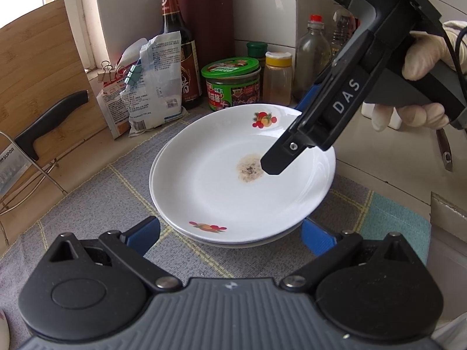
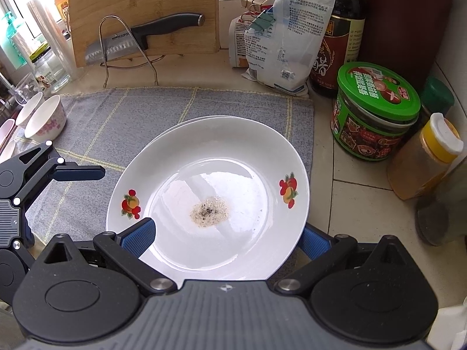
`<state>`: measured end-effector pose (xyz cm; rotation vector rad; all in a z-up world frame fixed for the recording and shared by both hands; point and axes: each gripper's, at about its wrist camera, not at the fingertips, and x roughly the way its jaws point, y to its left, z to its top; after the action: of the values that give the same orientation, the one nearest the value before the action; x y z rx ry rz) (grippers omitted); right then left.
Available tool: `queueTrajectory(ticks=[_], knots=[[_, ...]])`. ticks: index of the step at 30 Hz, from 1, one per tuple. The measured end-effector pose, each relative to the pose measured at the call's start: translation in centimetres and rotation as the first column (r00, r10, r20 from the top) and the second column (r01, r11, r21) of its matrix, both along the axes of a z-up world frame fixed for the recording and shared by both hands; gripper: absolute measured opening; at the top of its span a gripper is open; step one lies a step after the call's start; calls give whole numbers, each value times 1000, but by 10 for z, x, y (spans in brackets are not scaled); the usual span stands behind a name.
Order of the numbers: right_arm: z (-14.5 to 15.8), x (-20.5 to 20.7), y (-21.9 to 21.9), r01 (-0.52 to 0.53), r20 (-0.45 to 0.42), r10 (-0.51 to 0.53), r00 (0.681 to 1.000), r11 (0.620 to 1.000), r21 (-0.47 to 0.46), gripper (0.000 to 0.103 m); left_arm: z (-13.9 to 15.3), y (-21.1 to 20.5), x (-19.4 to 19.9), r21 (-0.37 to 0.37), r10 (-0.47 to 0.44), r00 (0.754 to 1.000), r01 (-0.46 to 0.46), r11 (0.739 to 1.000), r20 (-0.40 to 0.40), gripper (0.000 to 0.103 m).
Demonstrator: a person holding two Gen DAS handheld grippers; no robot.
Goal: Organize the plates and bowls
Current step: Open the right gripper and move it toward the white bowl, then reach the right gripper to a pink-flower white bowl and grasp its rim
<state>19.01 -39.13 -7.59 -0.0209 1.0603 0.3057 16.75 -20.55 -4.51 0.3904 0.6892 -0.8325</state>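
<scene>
The right gripper [image 2: 224, 234] has its two blue-padded fingers [image 2: 140, 237] spread wide on either side of a white plate [image 2: 204, 180]. One pad lies over the plate's near-left rim; the other sits at its near-right edge, partly hidden behind the plate. Whether the pads press the rim cannot be told. From the left wrist view the same tool reaches in from the upper right, held by a gloved hand [image 1: 420, 67].

The left gripper [image 1: 230, 236] is released too, its two blue fingers [image 1: 146, 233] parted with the near edge of the plates between them, apart from it.

There are two plates, stacked. The top one carries two small fruit prints on its rim and one brownish speckled stain [image 2: 210, 211] in its centre. Only the far-left edge of the lower plate [image 2: 172, 125] shows beneath it. The stack rests on one grey mat [image 2: 116, 116] with pale yellow lines, on a tiled counter [image 2: 362, 201].

At the far left of the mat stand two white bowls [image 2: 46, 119] with pink flowers, side by side.

Beyond the mat, one knife [image 2: 140, 40] rests in a wire rack against one bamboo board [image 2: 143, 8]. Two clipped food packets [image 2: 283, 38] lean together to the right of it. Further right stand one dark sauce bottle [image 2: 338, 38], one green-lidded jar [image 2: 376, 110] and one yellow-capped spice jar [image 2: 426, 157].
</scene>
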Motion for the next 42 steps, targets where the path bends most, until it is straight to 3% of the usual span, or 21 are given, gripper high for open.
queueTrajectory(ticks=[5, 12, 24, 32, 42], knots=[[1, -2, 0, 10, 10, -9, 1000, 999, -38, 103, 1, 4, -2, -8, 2, 1000, -2, 1000, 11, 102], [19, -9, 10, -26, 121, 38, 992, 995, -101, 103, 5, 13, -6, -49, 27, 999, -26, 998, 36, 102], [31, -26, 40, -18, 285, 82, 955, 975, -220, 103, 14, 35, -10, -56, 128, 991, -126, 990, 38, 102], [32, -34, 67, -64, 345, 119, 931, 984, -167, 103, 24, 69, -23, -60, 255, 967, -254, 965, 14, 102], [23, -42, 129, -68, 345, 103, 933, 992, -111, 103, 26, 145, -42, -65, 291, 957, -290, 955, 11, 102]])
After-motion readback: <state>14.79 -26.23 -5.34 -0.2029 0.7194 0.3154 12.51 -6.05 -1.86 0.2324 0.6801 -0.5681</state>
